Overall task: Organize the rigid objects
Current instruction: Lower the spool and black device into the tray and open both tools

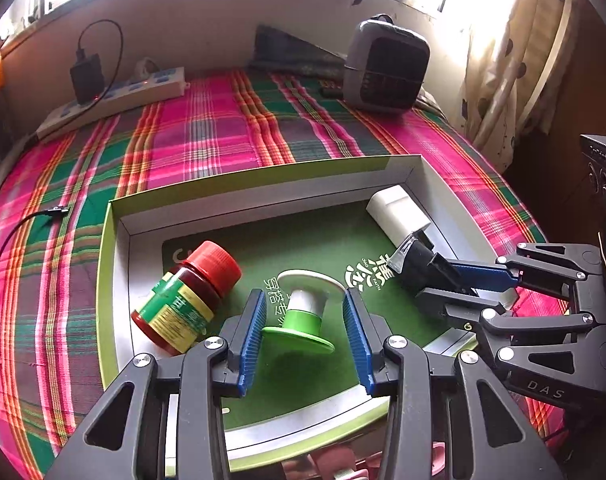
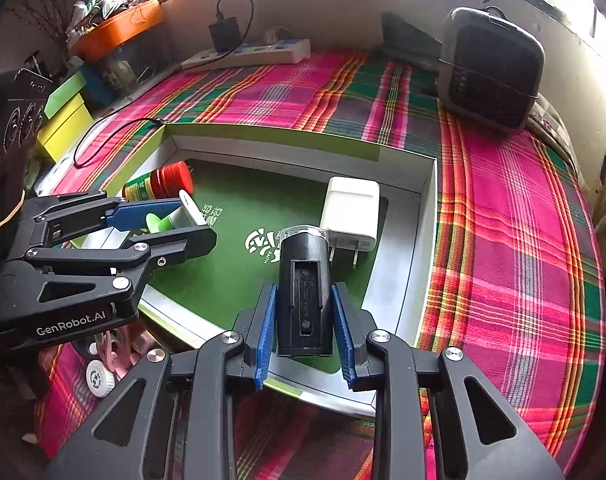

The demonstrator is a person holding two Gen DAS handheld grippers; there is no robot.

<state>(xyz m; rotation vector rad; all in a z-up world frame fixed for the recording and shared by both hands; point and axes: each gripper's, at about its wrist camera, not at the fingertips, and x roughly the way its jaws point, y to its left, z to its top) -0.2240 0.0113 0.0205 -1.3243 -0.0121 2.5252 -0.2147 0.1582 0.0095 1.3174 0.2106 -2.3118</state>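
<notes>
A shallow green-floored box (image 1: 115, 240) (image 2: 427, 208) lies on the plaid cloth. Inside lie a red-capped bottle (image 1: 187, 300) (image 2: 159, 182), a white charger plug (image 1: 397, 212) (image 2: 351, 212) and a green and white spool (image 1: 303, 312) (image 2: 171, 218). My left gripper (image 1: 305, 312) (image 2: 163, 220) straddles the spool with its pads apart from it, open. My right gripper (image 2: 305, 324) (image 1: 443, 276) is shut on a black cylinder with a clear cap (image 2: 303, 292) (image 1: 413, 258), held over the box next to the charger.
A grey heater (image 1: 387, 68) (image 2: 491, 68) stands at the back right. A power strip with a black adapter (image 1: 111, 96) (image 2: 247, 54) lies at the back. A black cable (image 1: 27, 224) lies left of the box. A speaker and boxes (image 2: 63, 112) stand at far left.
</notes>
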